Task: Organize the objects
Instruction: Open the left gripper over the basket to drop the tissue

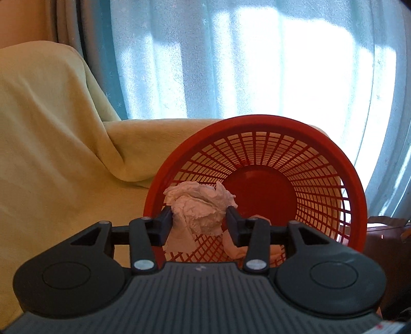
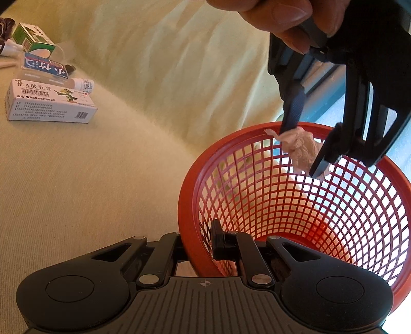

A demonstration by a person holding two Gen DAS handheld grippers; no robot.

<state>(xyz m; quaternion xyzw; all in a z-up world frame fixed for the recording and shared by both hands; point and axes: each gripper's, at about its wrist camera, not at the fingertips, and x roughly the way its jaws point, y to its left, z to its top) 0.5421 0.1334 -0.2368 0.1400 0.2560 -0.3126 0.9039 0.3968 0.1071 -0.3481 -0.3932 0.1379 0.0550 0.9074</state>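
Boxes (image 2: 51,102) of medicine lie far left of the basket (image 2: 400,221), on the cloth-covered sofa (image 2: 102,192), well apart from both claws. The basket, red and meshed, is the landmark; it is tipped toward the cameras. The right claw (image 2: 203,244) is clamped on the basket's near rim, one finger outside the wall and one inside, and holds it tilted. The left claw (image 1: 199,221), held by a hand (image 2: 282,18), hangs over the basket's mouth, above its far rim in the right wrist view. A tissue wad (image 1: 200,208) sits between its fingers, which stand partly apart; whether the pads press on the wad the views do not settle. Another tissue (image 1: 232,246) already lies inside the basket against its lower wall. The governing relation: the wad is directly over the basket's opening, so the drop appears to need only a wider claw. The boxes remain unsorted.
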